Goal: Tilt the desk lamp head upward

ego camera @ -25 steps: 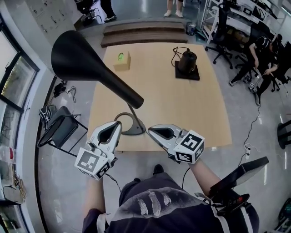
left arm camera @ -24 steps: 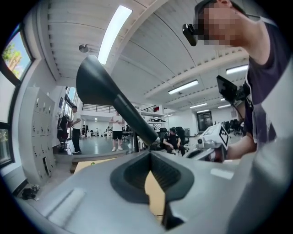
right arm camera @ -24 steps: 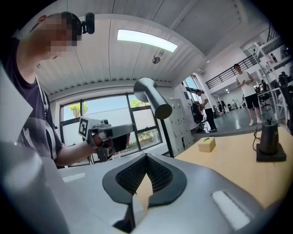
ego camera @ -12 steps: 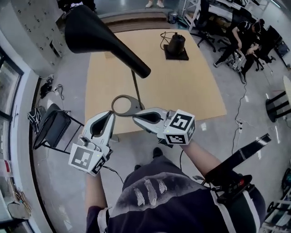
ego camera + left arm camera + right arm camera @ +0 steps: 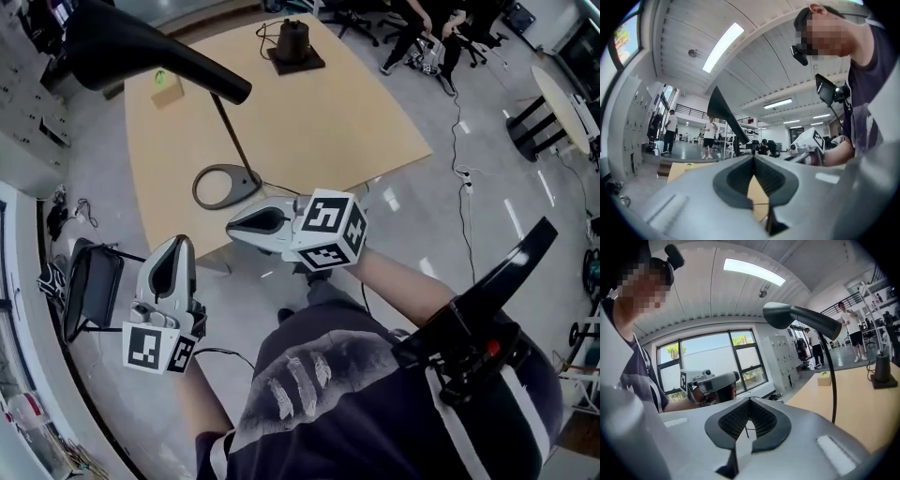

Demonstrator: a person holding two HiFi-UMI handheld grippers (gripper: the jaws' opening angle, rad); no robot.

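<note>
Now left tool (image 5: 178, 243) (closed) sits farther from lamp (image 5: 155, 53).

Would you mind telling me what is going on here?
A person holds a gripper in each hand beside a wooden table, where a black desk lamp stands. The left gripper and the right gripper are both shut and empty. Neither touches the lamp.

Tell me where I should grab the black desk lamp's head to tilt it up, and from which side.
Grip the lamp head on its slim tapered neck near the stem; the flared end looks too wide for the jaws. Come from the table edge nearest you with the right gripper, probably the closer one; it is shut, so open it first.
</note>
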